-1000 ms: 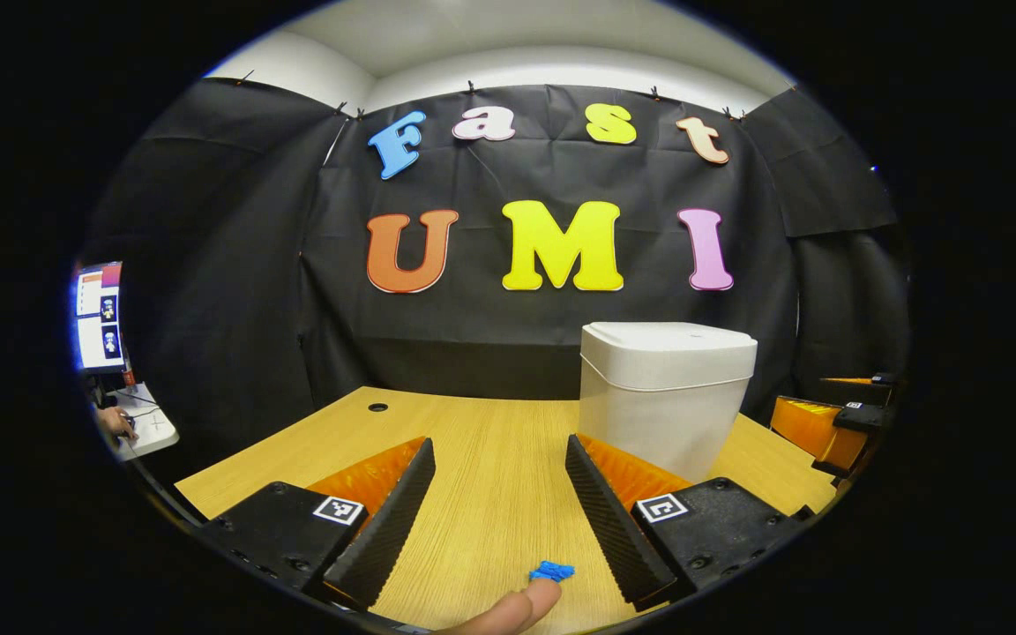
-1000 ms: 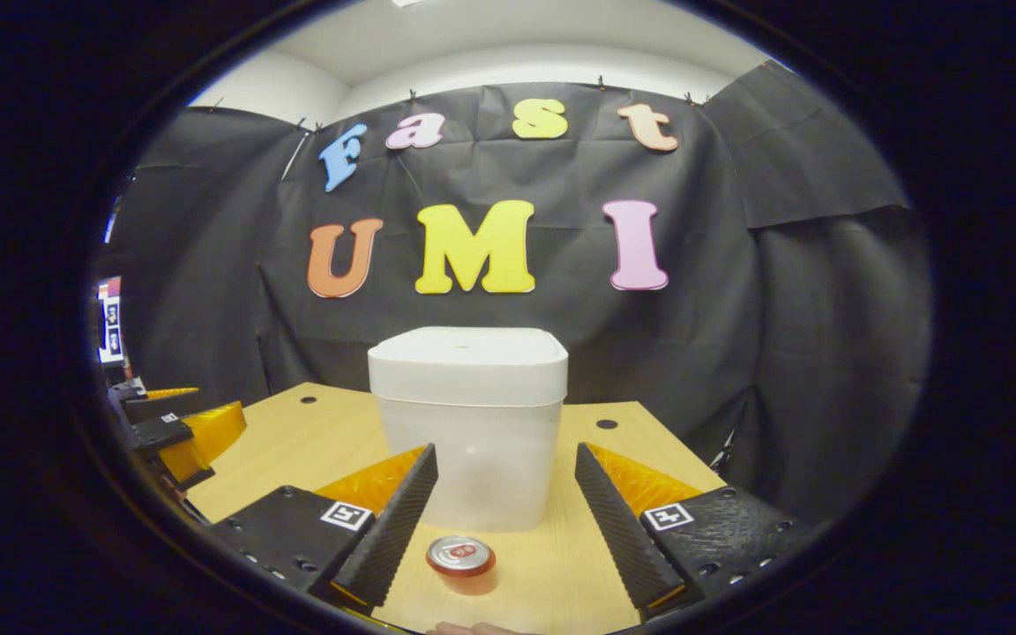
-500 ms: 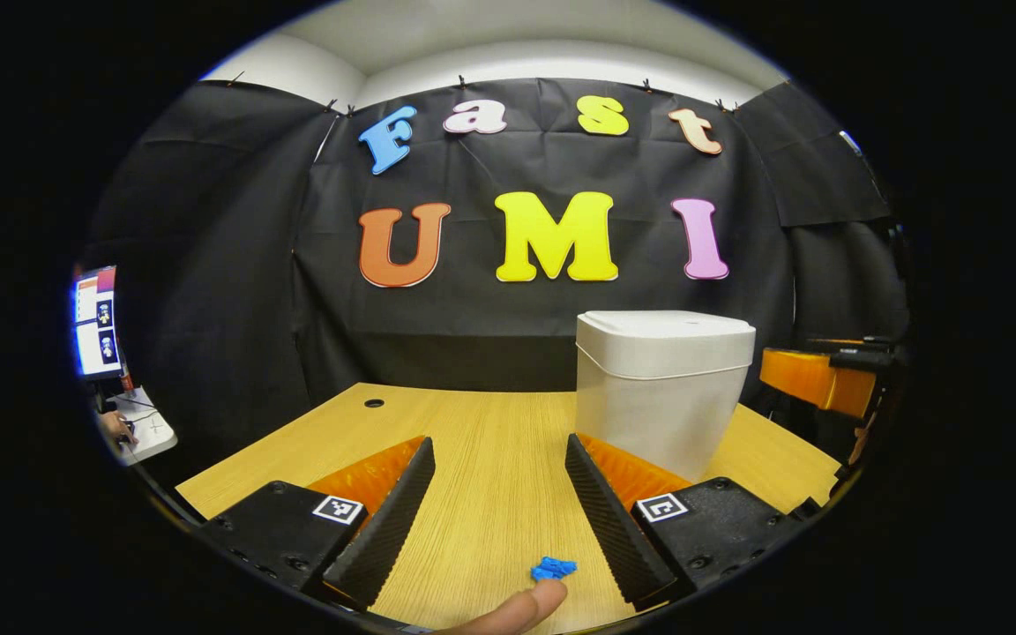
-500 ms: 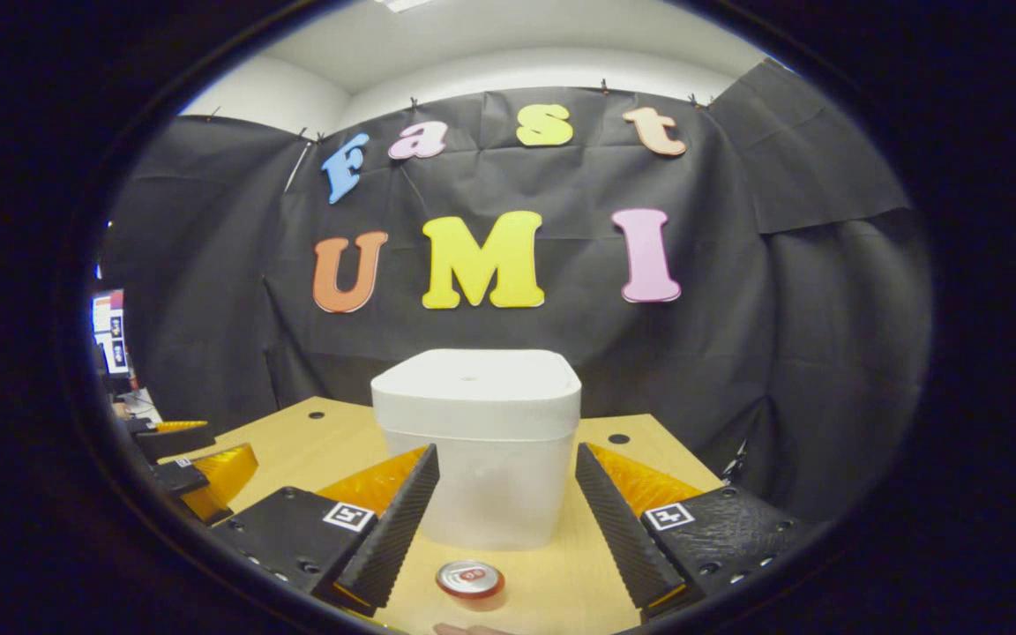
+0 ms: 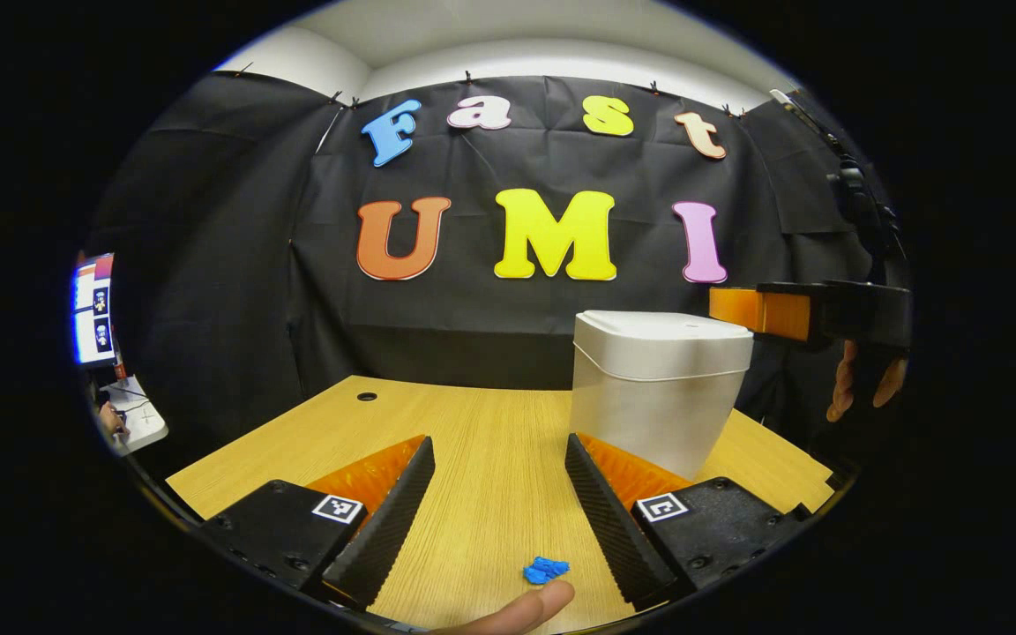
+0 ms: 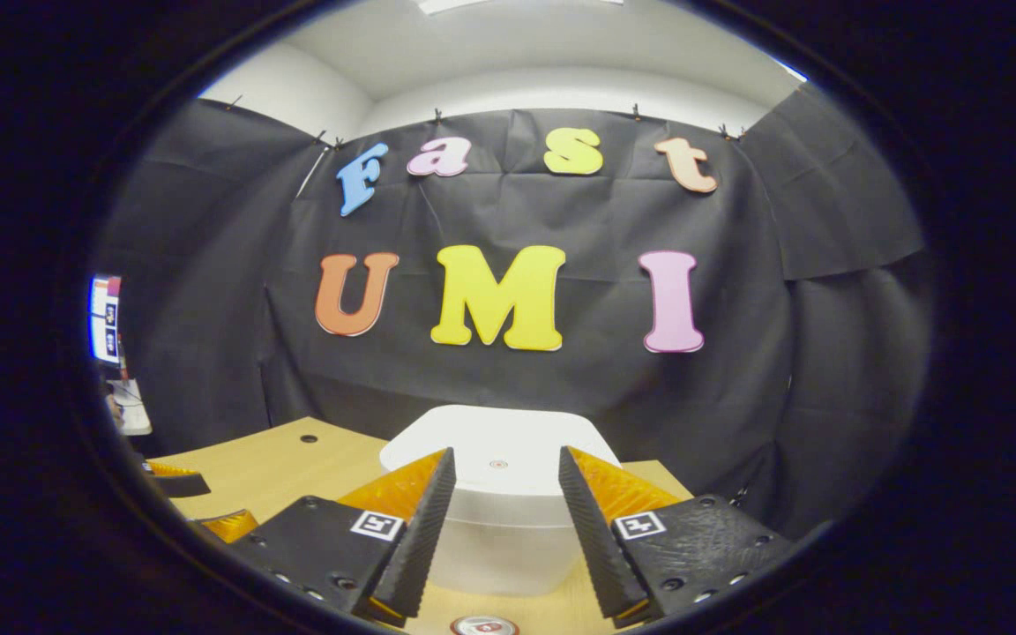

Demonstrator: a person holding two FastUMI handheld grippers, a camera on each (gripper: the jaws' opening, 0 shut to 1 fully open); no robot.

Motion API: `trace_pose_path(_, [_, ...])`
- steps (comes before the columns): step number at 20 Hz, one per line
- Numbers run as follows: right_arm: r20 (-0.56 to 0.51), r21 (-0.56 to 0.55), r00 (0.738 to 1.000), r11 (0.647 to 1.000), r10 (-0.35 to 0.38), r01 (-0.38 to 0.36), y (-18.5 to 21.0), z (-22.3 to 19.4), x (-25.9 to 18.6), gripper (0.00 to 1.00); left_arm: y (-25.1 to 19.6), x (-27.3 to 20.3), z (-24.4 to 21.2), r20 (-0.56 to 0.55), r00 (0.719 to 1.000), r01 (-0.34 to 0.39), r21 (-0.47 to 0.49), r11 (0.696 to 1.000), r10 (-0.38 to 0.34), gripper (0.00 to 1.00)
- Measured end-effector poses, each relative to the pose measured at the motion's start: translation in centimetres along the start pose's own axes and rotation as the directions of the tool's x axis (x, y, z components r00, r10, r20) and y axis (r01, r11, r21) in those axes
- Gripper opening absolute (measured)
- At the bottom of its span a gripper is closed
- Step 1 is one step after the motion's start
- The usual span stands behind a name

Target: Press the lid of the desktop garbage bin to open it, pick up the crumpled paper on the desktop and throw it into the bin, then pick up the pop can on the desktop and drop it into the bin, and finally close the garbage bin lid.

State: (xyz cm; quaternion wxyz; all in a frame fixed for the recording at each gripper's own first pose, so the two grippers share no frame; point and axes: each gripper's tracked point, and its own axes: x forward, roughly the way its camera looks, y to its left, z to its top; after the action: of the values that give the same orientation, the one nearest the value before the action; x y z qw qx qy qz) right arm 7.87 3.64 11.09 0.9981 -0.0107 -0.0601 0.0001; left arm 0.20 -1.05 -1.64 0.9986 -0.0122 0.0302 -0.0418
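Over the wooden table [image 5: 473,432], the left tongs [image 5: 497,503] hang spread wide and empty, a blue crumpled paper [image 5: 546,570] lying between their tips. Right of it stands the white bin [image 5: 658,388], lid [image 6: 499,445] closed. The right tongs [image 6: 504,520] hover above that lid, wide apart, holding nothing; the pop can [image 6: 483,626] sits just before the bin.

left hand-held gripper [image 5: 497,459] agape, right hand-held gripper [image 6: 501,467] agape

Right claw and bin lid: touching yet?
Apart. In the left gripper view the right claw hangs beside the bin lid's right corner, dark wall showing between them. In the right gripper view its fingers stand open above the lid.
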Motion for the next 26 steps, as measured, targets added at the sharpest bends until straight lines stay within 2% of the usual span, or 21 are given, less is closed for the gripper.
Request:
trace_pose_path(1, [-0.013, 0.013, 1.000, 1.000, 0.025, -0.025, 1.0, 0.0, 0.5, 0.59, 0.5, 0.2, 0.1, 0.005, 1.000, -0.017, 0.008, 1.000, 0.017, 0.96])
trace_pose_path(2, [-0.028, 0.033, 0.998, 0.998, 0.055, -0.054, 1.9, 0.1, 0.9, 0.55, 1.0, 0.3, 0.1, 0.008, 0.999, -0.032, 0.019, 0.999, 0.032, 0.96])
trace_pose_path(3, [-0.044, 0.049, 0.998, 0.997, 0.053, -0.051, 1.9, 0.2, 1.3, 0.53, 1.2, 0.4, 0.1, 0.009, 0.999, -0.042, 0.024, 0.999, 0.041, 0.96])
trace_pose_path(5, [-0.069, 0.069, 0.996, 0.996, 0.059, -0.054, 2.1, 0.3, 2.4, 0.24, 1.1, 0.6, 0.0, 0.002, 0.999, -0.032, 0.013, 0.999, 0.032, 0.96])
trace_pose_path(6, [-0.089, 0.069, 0.994, 0.996, 0.065, -0.059, 2.3, 0.1, 3.0, 0.19, 1.2, 0.6, 0.1, 0.004, 1.000, -0.028, 0.008, 1.000, 0.028, 0.96])
trace_pose_path(8, [-0.131, 0.064, 0.989, 0.996, 0.068, -0.060, 2.3, -0.7, 3.7, 0.01, 1.7, 0.6, 0.3, 0.008, 0.999, -0.033, 0.008, 0.999, 0.033, 0.96])
trace_pose_path(15, [-0.179, 0.054, 0.984, 0.998, -0.018, 0.028, 0.7, -2.8, 4.4, 0.02, 2.7, 1.2, -0.3, -0.015, 0.999, -0.039, -0.024, 0.999, 0.038, 0.96])
trace_pose_path(17, [-0.157, 0.058, 0.987, 0.998, -0.031, 0.041, 0.6, -3.2, 4.5, 0.02, 2.1, 1.4, -0.6, -0.033, 0.999, -0.016, -0.051, 0.999, 0.014, 0.97])
trace_pose_path(21, [-0.154, 0.040, 0.986, 0.997, -0.057, 0.064, 0.5, -3.4, 4.4, 0.02, 2.0, 1.6, -1.0, -0.044, 0.999, -0.020, -0.037, 0.999, 0.018, 0.96])
trace_pose_path(26, [-0.064, 0.070, 0.995, 0.994, -0.083, 0.087, -0.3, -0.9, 2.8, 0.01, 1.8, 1.7, -0.9, -0.037, 0.999, -0.018, -0.014, 1.000, 0.018, 0.96])
